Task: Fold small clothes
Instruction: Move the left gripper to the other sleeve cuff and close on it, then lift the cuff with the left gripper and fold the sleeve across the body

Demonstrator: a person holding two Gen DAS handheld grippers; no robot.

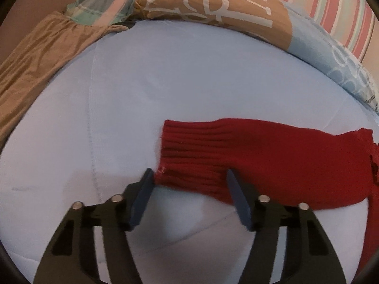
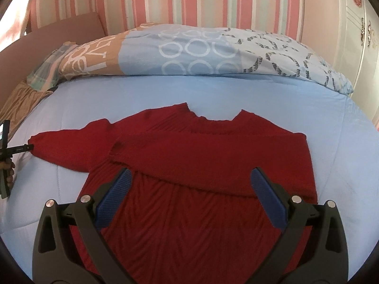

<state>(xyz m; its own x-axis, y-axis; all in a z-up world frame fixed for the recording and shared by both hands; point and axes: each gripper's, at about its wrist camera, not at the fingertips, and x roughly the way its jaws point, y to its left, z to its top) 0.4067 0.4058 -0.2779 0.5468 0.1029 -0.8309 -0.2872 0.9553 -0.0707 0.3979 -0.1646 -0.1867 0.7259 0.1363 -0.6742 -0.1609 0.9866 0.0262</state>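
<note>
Lying flat on the light blue bedspread (image 2: 236, 94), the red sweater (image 2: 213, 156) is showing 1 sleeve folded across its chest. The left gripper (image 1: 188, 177) is straddling the other sleeve's cuff (image 1: 187, 151), jaws half apart, not pinching. The right gripper (image 2: 190, 179) is hovering wide open over the sweater, holding nothing.

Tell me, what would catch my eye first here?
The red sweater spread on the pale blue bedspread, one sleeve already folded across its chest. Its other sleeve stretches out to the side, the cuff lying between the open blue pads of the left tool. Behind it, a patterned duvet is bunched against the pink striped wall.
</note>
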